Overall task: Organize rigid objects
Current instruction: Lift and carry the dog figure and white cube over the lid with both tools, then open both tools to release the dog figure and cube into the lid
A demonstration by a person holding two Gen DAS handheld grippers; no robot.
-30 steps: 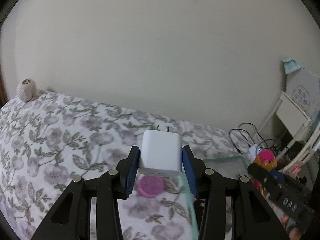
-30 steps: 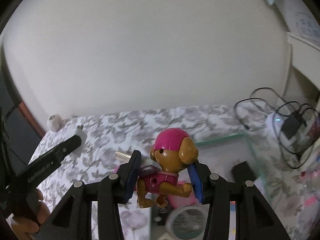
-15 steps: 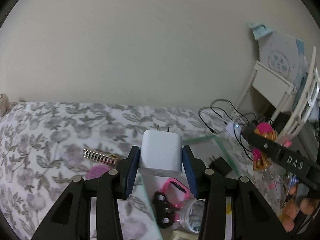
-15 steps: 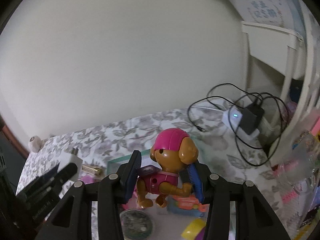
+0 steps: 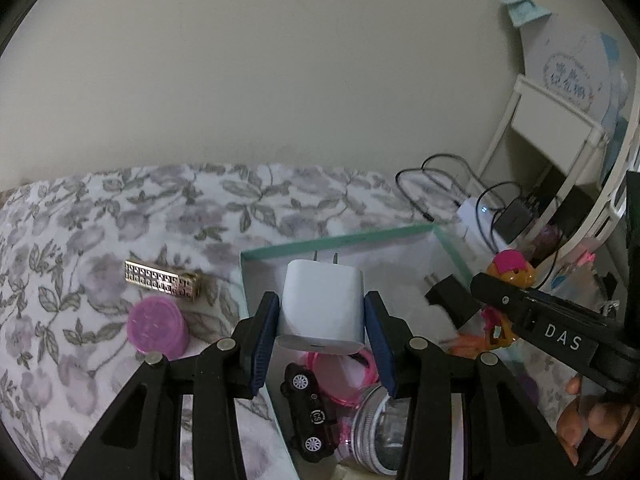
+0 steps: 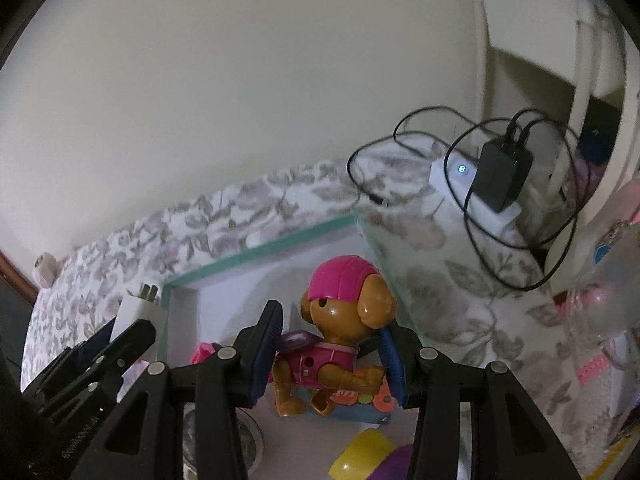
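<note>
With my left gripper (image 5: 322, 320) clamped on the white charger (image 5: 323, 307) and my right gripper (image 6: 328, 354) on the toy dog (image 6: 332, 336), both over the teal-rimmed box (image 5: 340, 238), I judged lowering and releasing came next.

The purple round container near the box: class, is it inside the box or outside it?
Outside. The purple round container sits on the floral cloth, left of the box's teal rim.
</note>
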